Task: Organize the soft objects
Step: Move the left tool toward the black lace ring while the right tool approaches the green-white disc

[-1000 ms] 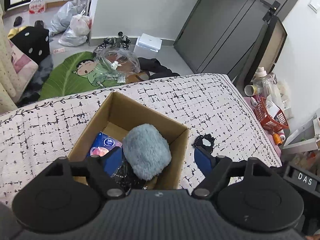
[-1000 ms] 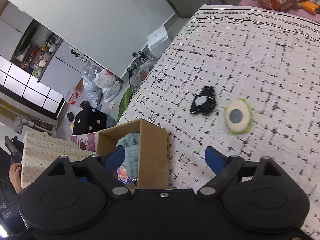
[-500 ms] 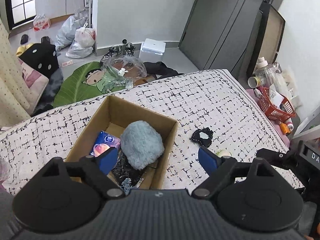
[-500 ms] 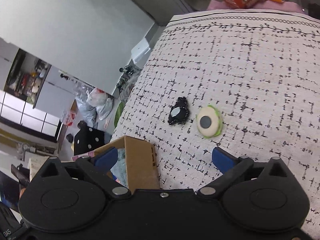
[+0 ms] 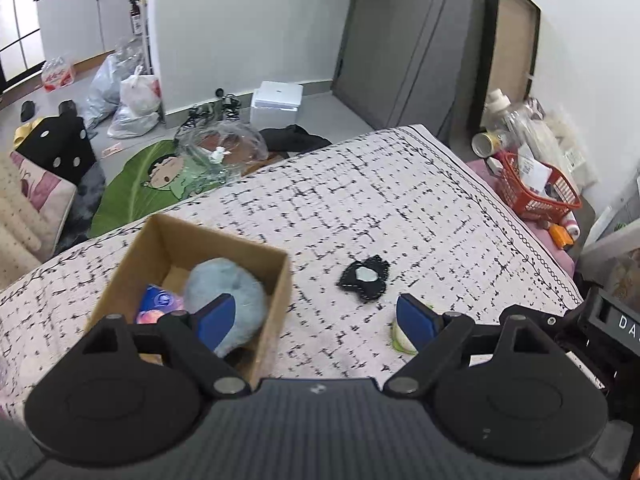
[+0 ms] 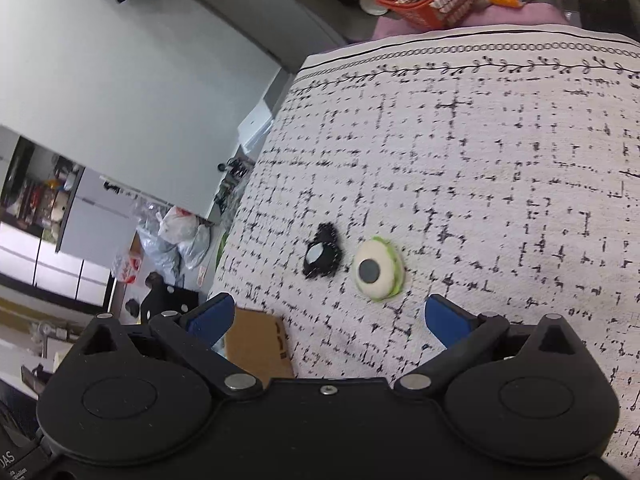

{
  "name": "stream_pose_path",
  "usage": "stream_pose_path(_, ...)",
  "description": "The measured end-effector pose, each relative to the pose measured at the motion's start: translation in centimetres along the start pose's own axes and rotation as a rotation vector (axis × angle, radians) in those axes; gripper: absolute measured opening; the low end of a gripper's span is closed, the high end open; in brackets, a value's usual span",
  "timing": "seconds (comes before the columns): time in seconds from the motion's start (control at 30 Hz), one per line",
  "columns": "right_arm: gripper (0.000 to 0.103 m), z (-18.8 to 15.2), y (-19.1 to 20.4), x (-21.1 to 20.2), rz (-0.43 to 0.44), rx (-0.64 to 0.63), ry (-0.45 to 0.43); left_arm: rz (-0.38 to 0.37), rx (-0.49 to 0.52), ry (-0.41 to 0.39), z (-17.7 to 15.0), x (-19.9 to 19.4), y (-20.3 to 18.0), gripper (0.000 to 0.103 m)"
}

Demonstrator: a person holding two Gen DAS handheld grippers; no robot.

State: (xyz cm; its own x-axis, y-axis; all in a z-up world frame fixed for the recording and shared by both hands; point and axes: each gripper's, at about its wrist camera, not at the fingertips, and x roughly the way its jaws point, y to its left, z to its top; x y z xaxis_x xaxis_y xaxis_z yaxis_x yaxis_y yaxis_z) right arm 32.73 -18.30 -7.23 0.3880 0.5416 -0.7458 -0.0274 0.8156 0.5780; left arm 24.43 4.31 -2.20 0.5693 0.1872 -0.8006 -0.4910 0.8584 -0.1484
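Note:
A cardboard box (image 5: 276, 292) stands on the patterned bed cover (image 5: 380, 200) and holds a fluffy blue-grey plush (image 5: 224, 292) and a blue packet (image 5: 158, 304). A black soft piece with a pale centre (image 5: 364, 278) lies right of the box; it also shows in the right wrist view (image 6: 322, 256). A round white-and-green eye plush (image 6: 378, 270) lies beside it, partly hidden behind my left gripper's finger (image 5: 414, 322). My left gripper (image 5: 316, 322) is open and empty above the box's near corner. My right gripper (image 6: 328, 318) is open and empty, short of both small pieces.
The box corner (image 6: 256, 344) shows in the right wrist view. A red basket (image 5: 536, 188) with bottles stands off the bed's right edge. Bags (image 5: 128, 100), a white box (image 5: 276, 102) and a green leaf mat (image 5: 136, 184) lie on the floor beyond the bed.
Both grippers have pulled back and shifted right. The box slid left and lower in both views, and the two small pieces came more into the centre. Nothing was picked up.

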Motion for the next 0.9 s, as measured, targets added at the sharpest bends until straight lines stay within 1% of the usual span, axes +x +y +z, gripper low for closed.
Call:
stream_pose_path(0.13,0.1,0.5,-1.0,0.7,-0.012,0.02,-0.001,-0.018,0.025,0.007,0.4,1.2,-1.3,0.087)
stream_pose_path(0.23,0.094,0.9,-2.1,1.3,-0.02,0.062,0.006,-0.028,0.037,0.015,0.6,2.2,-2.3,0.087)
stream_pose_path(0.27,0.089,1.1,-2.4,1.6,-0.025,0.076,0.006,-0.032,0.042,0.017,0.7,2.7,-2.6,0.087)
stream_pose_path(0.3,0.085,1.2,-2.7,1.8,-0.031,0.086,0.008,-0.035,0.046,0.019,0.9,3.1,-2.8,0.087)
stream_pose_path(0.33,0.084,1.4,-3.0,2.1,-0.034,0.098,0.01,-0.039,0.048,0.018,0.9,3.5,-3.1,0.087)
stream_pose_path(0.5,0.064,1.8,-4.0,3.8,-0.036,0.129,0.03,-0.043,0.056,0.025,1.4,5.9,-4.1,0.086)
stream_pose_path(0.6,0.058,2.1,-4.2,5.2,-0.029,0.124,0.041,-0.052,0.056,0.043,1.5,7.5,-4.5,0.083)
stream_pose_path(0.67,0.056,2.2,-4.3,6.2,-0.025,0.128,0.055,-0.053,0.052,0.052,1.4,8.5,-4.7,0.082)
stream_pose_path(0.73,0.054,2.5,-4.4,7.2,-0.027,0.128,0.067,-0.051,0.048,0.063,1.4,9.5,-4.8,0.075)
stream_pose_path(0.77,0.052,2.6,-4.5,7.8,-0.029,0.131,0.076,-0.052,0.042,0.07,1.4,10.0,-4.7,0.074)
stream_pose_path(0.83,0.05,2.7,-4.8,8.9,-0.033,0.142,0.097,-0.06,0.023,0.084,1.4,10.9,-4.6,0.065)
stream_pose_path(0.9,0.05,2.7,-5.0,9.9,-0.04,0.147,0.118,-0.057,0.004,0.093,1.6,11.8,-4.3,0.06)
